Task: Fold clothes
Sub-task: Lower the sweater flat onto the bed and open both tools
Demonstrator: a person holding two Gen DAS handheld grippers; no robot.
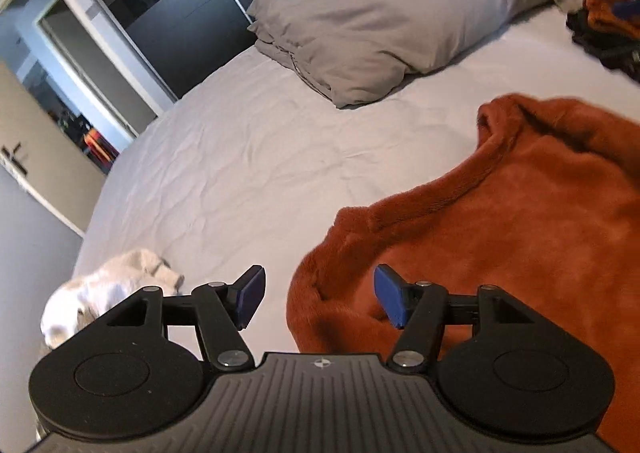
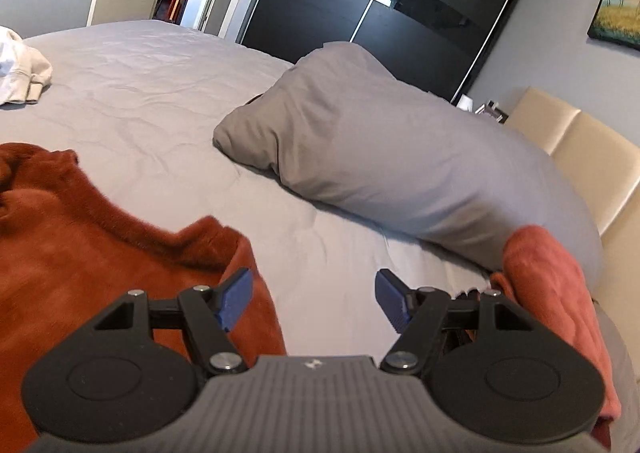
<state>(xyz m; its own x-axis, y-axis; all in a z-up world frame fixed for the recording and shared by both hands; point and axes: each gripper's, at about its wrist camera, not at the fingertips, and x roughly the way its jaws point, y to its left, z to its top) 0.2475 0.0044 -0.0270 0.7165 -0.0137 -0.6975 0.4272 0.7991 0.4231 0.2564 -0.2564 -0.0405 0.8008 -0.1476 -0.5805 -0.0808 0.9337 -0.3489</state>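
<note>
A rust-orange fleece garment lies spread on the grey bed sheet. My left gripper stands open over the garment's left edge, blue pads apart, nothing pinched between them. In the right wrist view the same garment fills the lower left. My right gripper is open above its right edge, its left pad over the fleece and its right pad over bare sheet. Neither gripper presses on the cloth.
A grey pillow lies beyond the garment. A white garment sits crumpled near the bed's edge. A pinkish-red cloth and a pile of dark and orange clothes lie at the right. Dark wardrobe doors stand behind.
</note>
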